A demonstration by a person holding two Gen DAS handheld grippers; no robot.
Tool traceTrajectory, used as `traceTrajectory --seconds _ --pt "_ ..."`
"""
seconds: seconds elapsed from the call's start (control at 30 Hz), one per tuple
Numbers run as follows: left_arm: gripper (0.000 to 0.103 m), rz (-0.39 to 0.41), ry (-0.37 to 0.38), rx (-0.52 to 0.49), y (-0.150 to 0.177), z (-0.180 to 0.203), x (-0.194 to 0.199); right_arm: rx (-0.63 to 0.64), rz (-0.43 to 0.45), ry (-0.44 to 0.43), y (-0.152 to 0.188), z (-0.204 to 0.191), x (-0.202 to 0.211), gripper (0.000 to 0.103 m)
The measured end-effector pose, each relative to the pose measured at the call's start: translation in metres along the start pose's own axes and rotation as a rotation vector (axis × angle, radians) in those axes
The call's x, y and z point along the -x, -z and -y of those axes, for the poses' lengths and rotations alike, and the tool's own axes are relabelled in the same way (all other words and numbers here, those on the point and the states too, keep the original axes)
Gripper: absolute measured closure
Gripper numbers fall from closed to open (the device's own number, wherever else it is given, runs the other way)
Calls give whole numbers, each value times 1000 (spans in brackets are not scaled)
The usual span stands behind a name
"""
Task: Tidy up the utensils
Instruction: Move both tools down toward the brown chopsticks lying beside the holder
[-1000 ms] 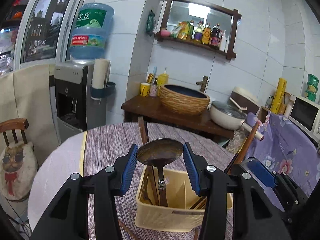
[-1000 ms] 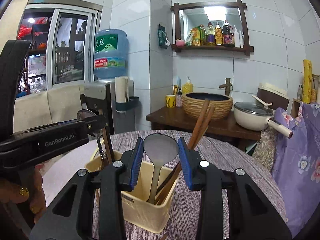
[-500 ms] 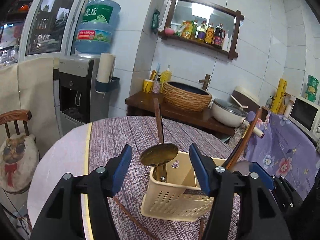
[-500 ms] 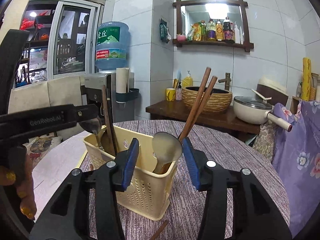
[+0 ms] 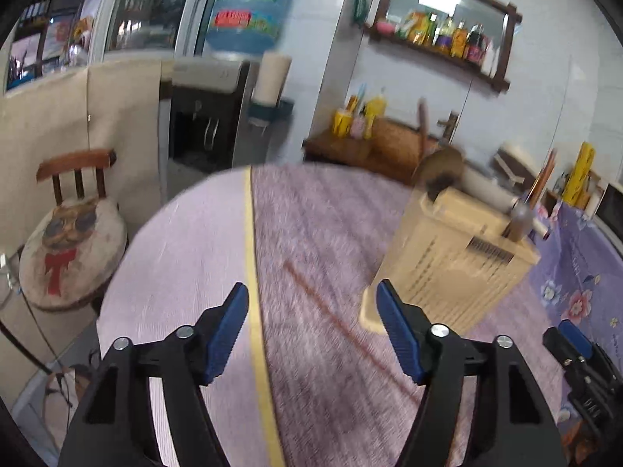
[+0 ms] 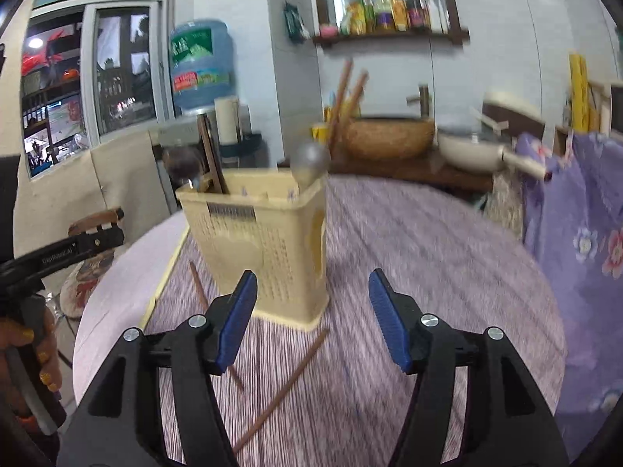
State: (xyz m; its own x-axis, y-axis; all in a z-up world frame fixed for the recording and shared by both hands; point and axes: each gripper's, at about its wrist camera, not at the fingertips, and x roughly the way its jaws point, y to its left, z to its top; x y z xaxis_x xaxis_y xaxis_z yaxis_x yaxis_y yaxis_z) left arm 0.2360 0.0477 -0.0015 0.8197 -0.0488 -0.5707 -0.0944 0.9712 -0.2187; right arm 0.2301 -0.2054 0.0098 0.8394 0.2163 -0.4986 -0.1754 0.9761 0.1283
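Both spoons released since a second ago. Then, each gripper had a spoon bowl between its pads above the basket; now both spoons stand in the basket [image 6: 264,241].

Left gripper [image 5: 311,330]: jaws wide, nothing between them, tilted down at the table [image 5: 187,233]. Right gripper [image 6: 311,321]: jaws have just been opening, wide now, nothing held.

Right view: basket at 12 o'clock from the gripper, near. The grey spoon [image 6: 310,163] leans at its right corner beside two upright chopsticks [image 6: 344,93]; the dark spoon [image 6: 183,165] sits in the left compartment.

Two chopsticks lie loose on the cloth. One [image 6: 284,381] is at 6 o'clock from the basket, its upper end close to the base; the other [image 6: 198,284] is at 7 o'clock. My reading: spoons done, loose chopsticks likely next.

Surface: round table, purple striped cloth [image 5: 331,233] with a yellow edge stripe. Room: tiled wall, shelf of bottles [image 6: 383,11], water dispenser [image 5: 241,11], chair [image 5: 74,210] at 9 o'clock in the left view. Frames are motion-blurred.
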Motion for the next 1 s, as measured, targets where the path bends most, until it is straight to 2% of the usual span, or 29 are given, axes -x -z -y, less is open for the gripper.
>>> traceTrajectory --seconds 0.07,0.23,0.47,0.63,0.73,0.8,0.9,0.97,1.0 --pt "47 -61 -4 12 10 -7 -13 -22 -45 1 13 3 -6 43" --pt "48 -137 -13 0 14 -5 -41 -46 -108 -6 32 5 -14 43" --pt "46 -233 24 -104 33 40 -63 -75 -130 13 38 16 -15 43" --pt "43 -266 -40 -225 49 70 -75 -94 -142 18 40 21 -16 43" --pt "43 -292 -58 -254 56 79 -80 -101 -151 18 41 22 -17 43" --pt "43 -282 -83 -284 60 80 -79 -98 -155 17 40 21 -18 43" --pt "54 -281 -75 -286 61 76 -74 -93 -159 17 40 19 -20 43" --pt "71 -282 -78 -286 64 71 -67 -93 -168 15 40 18 -22 43" --pt "74 -282 -77 -288 65 67 -63 -93 -173 12 40 17 -23 43"
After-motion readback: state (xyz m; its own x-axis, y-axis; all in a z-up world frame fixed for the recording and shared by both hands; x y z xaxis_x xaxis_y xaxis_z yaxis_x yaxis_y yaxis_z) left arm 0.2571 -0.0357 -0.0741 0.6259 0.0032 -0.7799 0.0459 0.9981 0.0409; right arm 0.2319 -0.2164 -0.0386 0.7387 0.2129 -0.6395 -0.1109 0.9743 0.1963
